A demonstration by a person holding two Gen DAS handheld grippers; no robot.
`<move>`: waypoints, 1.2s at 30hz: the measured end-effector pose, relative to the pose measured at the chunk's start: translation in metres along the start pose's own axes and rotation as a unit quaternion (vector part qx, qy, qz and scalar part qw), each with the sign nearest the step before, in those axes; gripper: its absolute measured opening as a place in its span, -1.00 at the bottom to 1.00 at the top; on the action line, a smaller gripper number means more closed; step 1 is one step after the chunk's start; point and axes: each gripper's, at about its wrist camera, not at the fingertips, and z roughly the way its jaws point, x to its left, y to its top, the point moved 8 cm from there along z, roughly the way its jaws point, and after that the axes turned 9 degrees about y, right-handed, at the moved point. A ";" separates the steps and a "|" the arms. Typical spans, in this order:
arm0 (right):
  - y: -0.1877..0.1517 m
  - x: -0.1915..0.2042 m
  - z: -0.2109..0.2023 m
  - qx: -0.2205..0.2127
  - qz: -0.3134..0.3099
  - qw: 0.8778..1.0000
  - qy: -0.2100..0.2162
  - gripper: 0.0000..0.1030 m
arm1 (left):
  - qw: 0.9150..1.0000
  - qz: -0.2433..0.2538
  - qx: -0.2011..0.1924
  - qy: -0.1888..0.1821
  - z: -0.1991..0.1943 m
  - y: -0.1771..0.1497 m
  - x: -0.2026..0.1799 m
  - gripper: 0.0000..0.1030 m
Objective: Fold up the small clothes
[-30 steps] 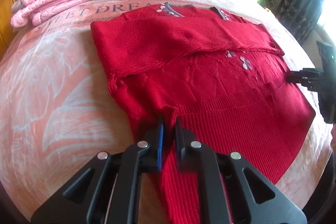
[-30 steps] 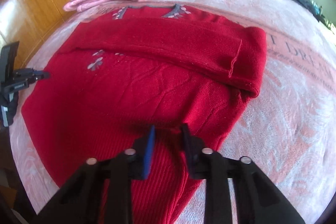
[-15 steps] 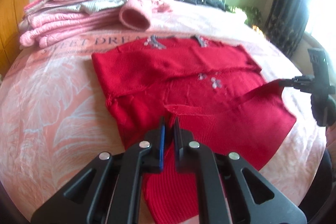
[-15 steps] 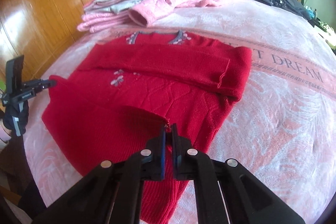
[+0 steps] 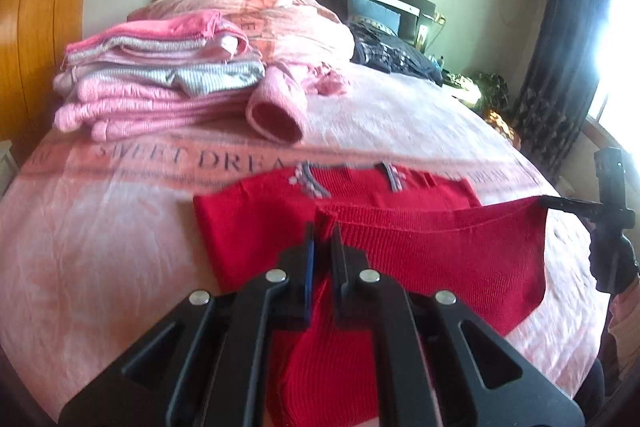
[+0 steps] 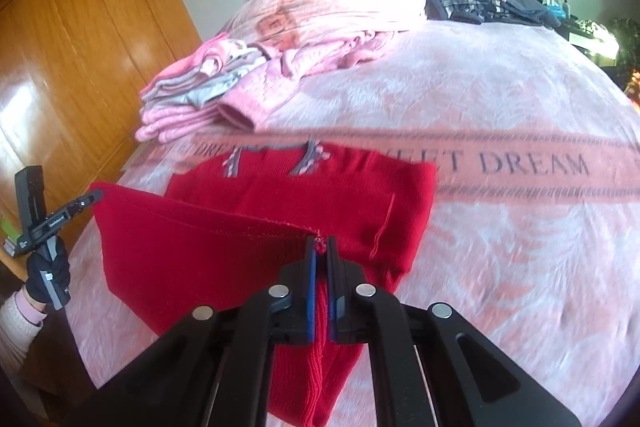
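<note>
I have the ribbed hem of the small red knitted sweater pinched at both bottom corners: my left gripper is clamped on one corner, and my right gripper is closed on the other, a frayed tuft of yarn showing between its fingers. The hem hangs raised between them, while the collar end and folded-in sleeves lie flat on the pink bed blanket printed with "SWEET DREAM".

As I judge it, the hold is the weak point. The right grip catches only the very edge of the knit, so a tug sideways could pull the yarn free and drop that corner. If my two hands travel unevenly toward the collar, the hem will land skewed. Stretchy knit sags in the middle too, and could bunch under the fold. Carrying too far risks brushing the stack of folded pink and grey clothes lying just beyond the collar.
</note>
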 end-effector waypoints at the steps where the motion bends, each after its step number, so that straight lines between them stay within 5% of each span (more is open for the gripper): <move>1: 0.014 -0.003 0.003 -0.002 -0.003 1.000 -0.010 -0.92 | 1.000 -0.010 -0.001 -0.002 0.006 0.010 0.002 -0.91; 4: 0.046 -0.013 0.017 0.000 -0.005 1.000 -0.030 -0.92 | 0.999 -0.047 0.002 -0.005 0.033 0.044 0.011 -0.91; 11: 0.109 -0.048 0.082 0.020 0.011 0.996 -0.082 -0.92 | 0.995 -0.077 0.027 0.049 0.130 0.089 0.036 -0.91; 22: 0.075 -0.120 0.190 0.115 0.059 0.981 -0.144 -0.92 | 0.979 -0.071 0.150 0.121 0.257 0.026 0.052 -0.82; 26: 0.061 -0.132 0.204 0.131 0.062 0.978 -0.153 -0.85 | 0.978 -0.075 0.151 0.121 0.255 0.026 0.058 -0.62; 29: 0.063 -0.133 0.194 0.122 0.072 0.978 -0.152 -0.51 | 0.980 -0.076 0.132 0.131 0.236 0.032 0.067 -0.52; 36: 0.053 -0.100 0.123 0.087 0.088 0.989 -0.076 -0.48 | 0.989 -0.051 0.069 0.119 0.148 0.036 0.064 -0.35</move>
